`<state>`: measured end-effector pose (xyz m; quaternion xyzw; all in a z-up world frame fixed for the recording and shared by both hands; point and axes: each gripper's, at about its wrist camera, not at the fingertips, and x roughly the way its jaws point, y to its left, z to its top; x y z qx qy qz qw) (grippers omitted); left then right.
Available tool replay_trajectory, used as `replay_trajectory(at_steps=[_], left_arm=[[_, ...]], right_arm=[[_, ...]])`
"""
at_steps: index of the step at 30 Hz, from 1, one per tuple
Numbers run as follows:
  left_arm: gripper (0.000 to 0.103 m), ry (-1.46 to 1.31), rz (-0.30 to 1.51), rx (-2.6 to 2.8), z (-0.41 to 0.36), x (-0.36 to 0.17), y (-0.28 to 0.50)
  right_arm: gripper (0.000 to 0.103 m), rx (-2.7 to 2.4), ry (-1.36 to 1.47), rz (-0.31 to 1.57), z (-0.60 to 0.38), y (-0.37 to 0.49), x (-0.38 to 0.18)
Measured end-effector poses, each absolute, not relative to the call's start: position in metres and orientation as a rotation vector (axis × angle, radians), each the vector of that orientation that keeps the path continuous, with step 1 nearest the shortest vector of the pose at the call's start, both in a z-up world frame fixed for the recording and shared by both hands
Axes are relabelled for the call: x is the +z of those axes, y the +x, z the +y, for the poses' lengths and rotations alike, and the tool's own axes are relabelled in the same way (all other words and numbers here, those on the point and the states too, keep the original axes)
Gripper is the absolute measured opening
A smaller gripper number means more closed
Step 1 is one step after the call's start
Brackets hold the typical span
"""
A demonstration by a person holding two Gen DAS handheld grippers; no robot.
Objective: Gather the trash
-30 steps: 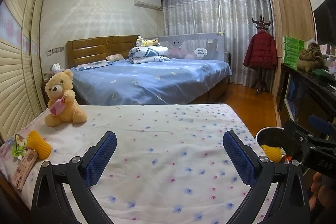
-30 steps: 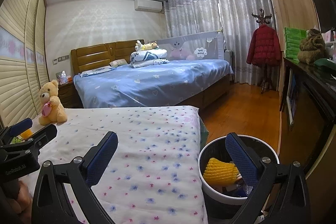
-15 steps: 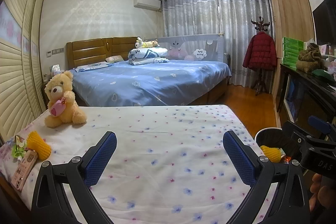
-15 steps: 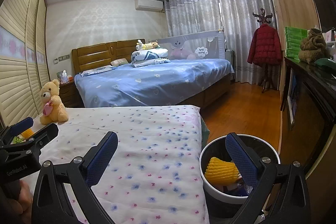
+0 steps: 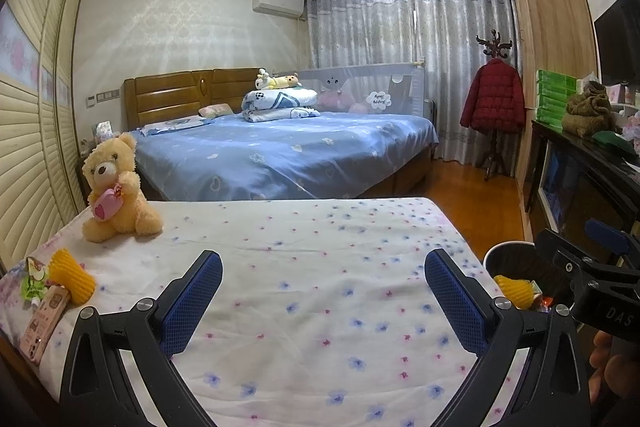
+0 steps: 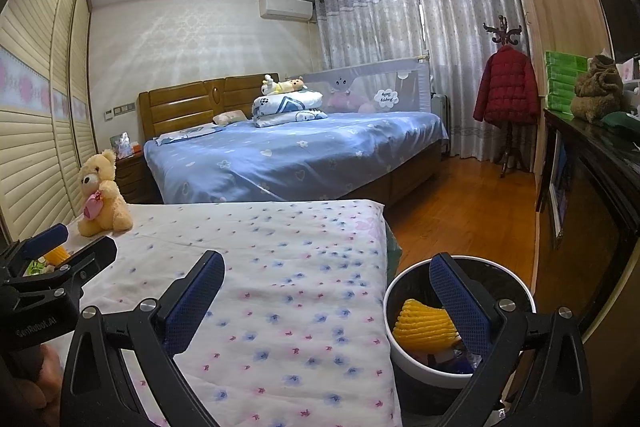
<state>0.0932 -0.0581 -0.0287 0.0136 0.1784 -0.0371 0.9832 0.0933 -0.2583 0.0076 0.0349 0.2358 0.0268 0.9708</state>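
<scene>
Both grippers wide, empty; trash left at bed's far-left edge.
Risk: left gripper point(image 5: 323, 301) grabs teddy bear point(image 5: 116, 189) or knocks the foam net point(image 5: 72, 271), wrappers point(image 5: 34, 281) and box point(image 5: 44, 319) off the edge (all crowded together). They lie well left of it; right gripper point(image 6: 327, 301) hovers at the trash bin point(image 6: 416, 359), one net point(image 6: 424, 323) inside.

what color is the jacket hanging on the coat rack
Red; the jacket shows best in the right wrist view.

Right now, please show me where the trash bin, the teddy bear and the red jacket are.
trash bin point(image 6: 524, 293): right wrist view, on its white rim.
teddy bear point(image 5: 120, 203): left wrist view, on its belly.
red jacket point(image 5: 494, 99): left wrist view, on its back.
</scene>
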Motion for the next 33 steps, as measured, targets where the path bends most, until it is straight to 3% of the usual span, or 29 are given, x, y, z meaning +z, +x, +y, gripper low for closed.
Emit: replay_trajectory(at_steps=[33], left_arm=[[0.102,0.03,0.357,-0.075,-0.0563,-0.0294,0.0935]], right_arm=[[0.103,0.06,0.065,0.482,-0.253,0.0932,0.0072]])
